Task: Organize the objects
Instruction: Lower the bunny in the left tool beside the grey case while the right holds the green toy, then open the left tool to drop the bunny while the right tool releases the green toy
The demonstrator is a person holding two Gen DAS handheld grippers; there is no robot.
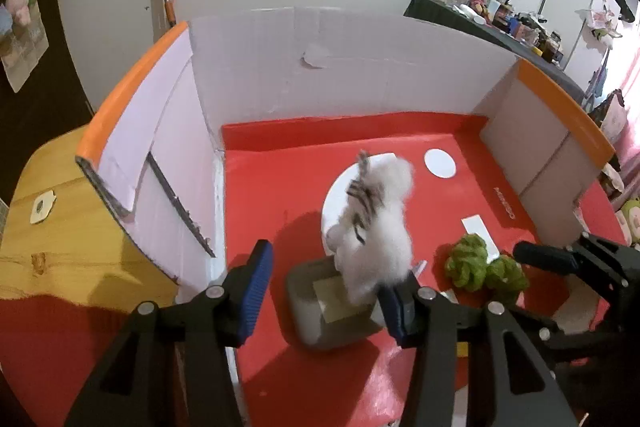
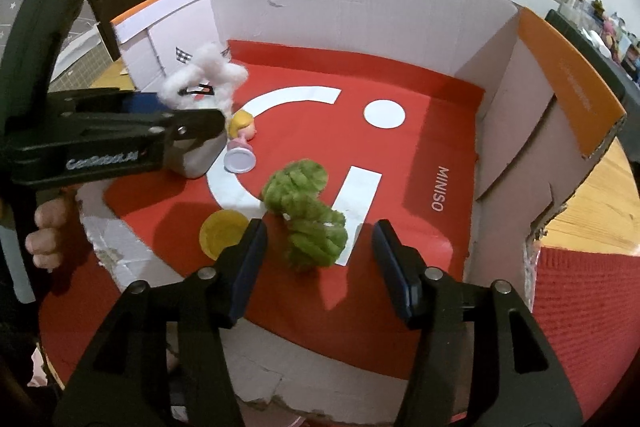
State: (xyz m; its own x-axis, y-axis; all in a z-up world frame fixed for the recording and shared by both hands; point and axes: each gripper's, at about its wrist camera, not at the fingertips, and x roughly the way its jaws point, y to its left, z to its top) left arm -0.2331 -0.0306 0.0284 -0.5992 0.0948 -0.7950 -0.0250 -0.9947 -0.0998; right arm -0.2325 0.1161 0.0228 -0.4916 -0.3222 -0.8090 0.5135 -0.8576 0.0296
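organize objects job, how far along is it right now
Done: the white plush sits partly in the grey box. In hand: nothing; left gripper and right gripper are both open. Left: green plush, yellow cup and small doll lie loose on the red mat.

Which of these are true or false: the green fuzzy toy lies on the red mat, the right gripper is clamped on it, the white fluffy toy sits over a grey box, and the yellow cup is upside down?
1. The green fuzzy toy lies on the red mat. True.
2. The right gripper is clamped on it. False: its jaws stand apart, nothing pressed.
3. The white fluffy toy sits over a grey box. True.
4. The yellow cup is upside down. False: its opening faces up.
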